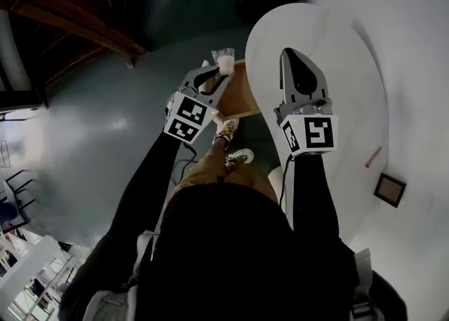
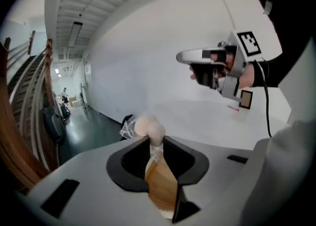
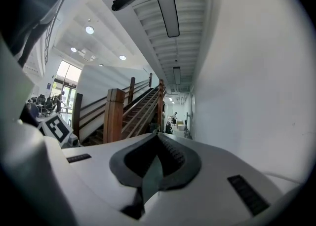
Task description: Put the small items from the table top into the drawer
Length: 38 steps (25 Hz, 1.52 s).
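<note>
Holds a small wrapped item [image 1: 225,61] at the tips of the left gripper [image 1: 220,74], jaws narrow and pressed on it, above the wooden drawer [image 1: 242,95] at the left edge of the tabletop [image 1: 351,88]. Has the right gripper [image 1: 293,57] closed and empty over the tabletop. Cannot tell the content of the wrap, nor see inside the drawer

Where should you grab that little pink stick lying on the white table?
Grip the pink stick around its middle, coming straight down from above with the jaws across its thin width. It lies flat on the white table and is long and narrow, so probably only its two long sides offer a hold. The right gripper, shut and empty, is on that side.
</note>
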### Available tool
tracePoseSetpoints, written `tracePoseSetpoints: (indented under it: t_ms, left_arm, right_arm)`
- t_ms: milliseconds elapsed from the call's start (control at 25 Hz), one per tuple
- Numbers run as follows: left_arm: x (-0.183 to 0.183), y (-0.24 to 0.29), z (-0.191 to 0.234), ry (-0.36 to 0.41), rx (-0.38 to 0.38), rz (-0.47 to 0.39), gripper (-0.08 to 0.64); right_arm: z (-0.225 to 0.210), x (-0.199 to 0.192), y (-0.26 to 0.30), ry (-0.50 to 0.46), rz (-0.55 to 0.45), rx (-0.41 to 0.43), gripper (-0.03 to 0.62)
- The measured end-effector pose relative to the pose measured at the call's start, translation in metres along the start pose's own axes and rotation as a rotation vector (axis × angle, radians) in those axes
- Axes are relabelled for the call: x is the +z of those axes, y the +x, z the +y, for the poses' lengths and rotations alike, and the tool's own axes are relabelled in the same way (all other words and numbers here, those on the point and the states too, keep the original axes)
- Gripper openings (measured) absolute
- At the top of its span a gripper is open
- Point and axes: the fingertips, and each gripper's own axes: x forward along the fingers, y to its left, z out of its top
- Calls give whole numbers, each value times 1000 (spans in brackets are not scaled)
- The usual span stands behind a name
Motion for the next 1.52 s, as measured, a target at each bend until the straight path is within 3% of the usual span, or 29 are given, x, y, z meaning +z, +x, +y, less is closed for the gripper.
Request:
tracePoseSetpoints:
  t_ms: [280,520,640,880,1520]
  left_arm:
    - [-74,33,-12,-25,-28,187,104]
    - [-124,53,-28,-82,-110,380,113]
    - [-144,59,-37,-74,-144,461,140]
    - [-148,60,-34,-84,-96,457,195]
    - [-153,61,-42,-97,-92,470,195]
  right_arm:
    - [-2,-5,-5,-10,30,-20,28]
    - [-7,-10,-10,-9,52,-41,28]
    - [-7,-10,-13,-10,59,-48,28]
    - [-12,-13,-20,-2,77,-64,28]
    - [-18,-18,-32,3,82,-83,28]
